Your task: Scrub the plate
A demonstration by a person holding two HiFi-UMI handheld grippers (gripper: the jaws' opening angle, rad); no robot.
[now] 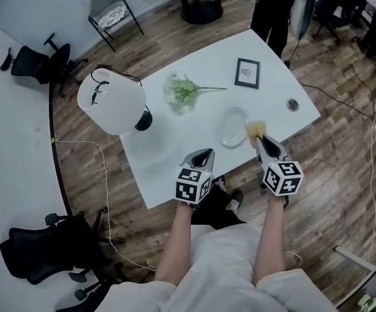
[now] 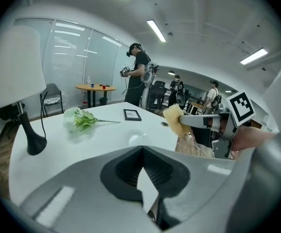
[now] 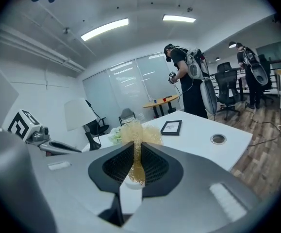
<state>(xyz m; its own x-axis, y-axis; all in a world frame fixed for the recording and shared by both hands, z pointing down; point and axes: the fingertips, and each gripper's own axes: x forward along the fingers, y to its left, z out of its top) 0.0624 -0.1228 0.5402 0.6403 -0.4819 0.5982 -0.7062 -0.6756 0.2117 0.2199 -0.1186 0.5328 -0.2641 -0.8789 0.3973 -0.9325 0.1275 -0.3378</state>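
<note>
— Where's the plate [image 1: 232, 128]?

— In the head view it lies right of centre, flat on the white counter [image 1: 168, 155], close to the near edge. It is clear glass with nothing on it.

— And the right gripper [image 1: 258, 138]?

— Just right of the plate. Its own view shows the jaws clenched on a yellow sponge [image 1: 255, 129], which is squeezed thin between the pads and puffs out past the tips. From above, the sponge sits at the plate's right rim. I can't tell whether the two touch.

— What about the left gripper [image 1: 204, 153]?

— Lower centre of the head view, at the counter's near edge and left of the plate. Its jaws are closed together with nothing between them.

— Anything else on the counter?

— A white-shaded lamp [image 1: 112, 100] at the left end. A green flower sprig [image 1: 183, 90] lies above the plate in the frame, and a small dark picture frame [image 1: 247, 73] is toward the upper right. All are well apart from the plate.

— Anyone nearby?

— A person in dark clothes [image 1: 273, 8] stands past the counter's far corner, at the top of the frame.
</note>
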